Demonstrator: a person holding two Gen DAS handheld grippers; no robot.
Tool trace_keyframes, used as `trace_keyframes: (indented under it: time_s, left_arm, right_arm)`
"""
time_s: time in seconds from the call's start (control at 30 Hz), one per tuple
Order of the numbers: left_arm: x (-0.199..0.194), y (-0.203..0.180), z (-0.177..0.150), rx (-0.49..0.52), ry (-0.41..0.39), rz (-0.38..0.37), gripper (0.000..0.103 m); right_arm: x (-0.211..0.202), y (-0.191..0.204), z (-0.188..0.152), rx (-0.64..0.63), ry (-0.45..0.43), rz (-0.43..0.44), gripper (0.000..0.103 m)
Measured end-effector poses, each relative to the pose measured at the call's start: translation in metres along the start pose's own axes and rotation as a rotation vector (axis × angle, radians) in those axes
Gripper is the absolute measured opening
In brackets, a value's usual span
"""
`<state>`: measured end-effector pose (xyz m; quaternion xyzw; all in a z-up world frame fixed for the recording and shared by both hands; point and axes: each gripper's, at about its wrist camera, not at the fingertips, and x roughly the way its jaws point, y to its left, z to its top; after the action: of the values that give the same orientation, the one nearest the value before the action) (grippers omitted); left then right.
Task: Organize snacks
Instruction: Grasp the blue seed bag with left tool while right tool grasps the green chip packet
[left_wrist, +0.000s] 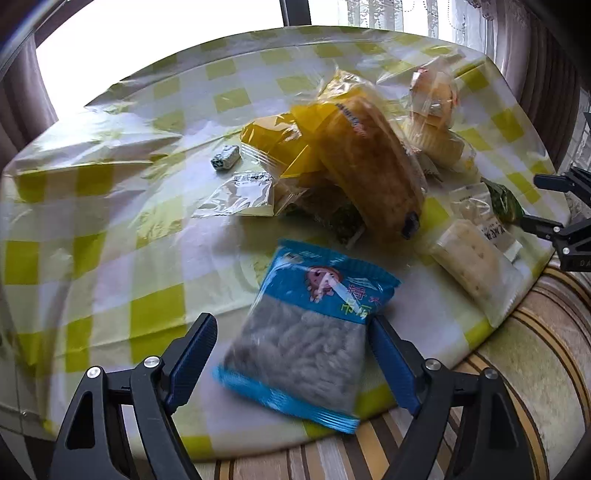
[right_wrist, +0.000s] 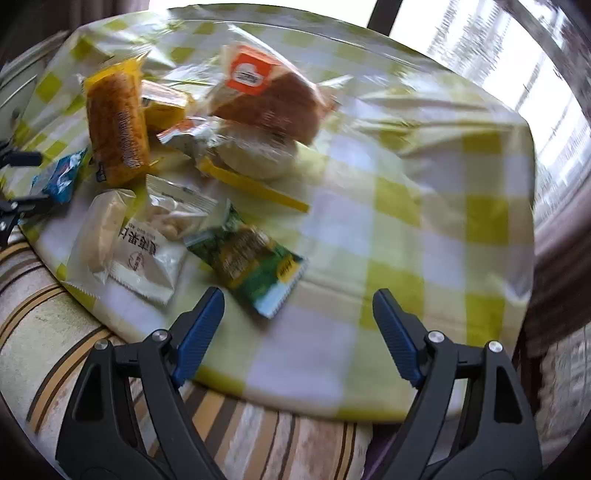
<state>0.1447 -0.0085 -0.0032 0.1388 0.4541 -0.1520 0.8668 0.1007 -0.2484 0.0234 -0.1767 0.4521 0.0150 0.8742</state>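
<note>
Blue snack packet (left_wrist: 306, 332) lies flat near the table's near edge, directly between the fingers of the left gripper (left_wrist: 291, 325); the fingers stand wide apart, the right pad looks to touch or nearly touch the packet's edge, the left pad is clear of it, no clamp. Beyond the fingertips, a loose heap: long orange-wrapped cake (left_wrist: 365, 158) leaning on yellow packets (left_wrist: 277, 142), clear-wrapped buns (left_wrist: 436, 110) behind, a small grey candy (left_wrist: 225, 157) off to the left side. Right gripper (right_wrist: 299, 317) also spread wide, nothing between its fingers; green packet (right_wrist: 247, 262) lies just ahead of its left fingertip, white packets (right_wrist: 147, 251) further left. Checked tablecloth (right_wrist: 406, 221) to the right of those fingers is bare. Judgement: sorting is barely begun; no groups or rows visible, most snacks jumbled. Nearly everything is left to place.
</note>
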Motion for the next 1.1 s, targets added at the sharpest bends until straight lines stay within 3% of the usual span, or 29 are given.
trace_keyframes:
  time_s: [0.2, 0.33, 0.4, 0.57, 0.63, 1.1]
  left_arm:
    - [0.020, 0.012, 0.007, -0.048, 0.025, -0.104, 0.082]
    - [0.019, 0.015, 0.008, -0.067, 0.006, -0.092, 0.066]
    - [0.019, 0.015, 0.008, -0.065, 0.000, -0.092, 0.063]
    - [0.013, 0.012, 0.003, -0.058, -0.007, -0.084, 0.059]
    - [0.008, 0.008, 0.002, -0.059, -0.007, -0.077, 0.058]
    - [-0.029, -0.007, -0.011, -0.113, -0.064, -0.036, 0.056]
  right_arm:
    - [0.021, 0.005, 0.017, -0.053, 0.007, 0.035, 0.084]
    - [0.030, -0.002, 0.023, -0.019, 0.012, 0.102, 0.084]
    - [0.035, -0.007, 0.026, 0.008, 0.019, 0.127, 0.083]
    - [0.038, -0.014, 0.026, 0.059, 0.019, 0.220, 0.062]
    - [0.036, -0.013, 0.026, 0.063, 0.010, 0.224, 0.046]
    - [0.010, -0.014, -0.005, 0.183, -0.012, 0.189, 0.037]
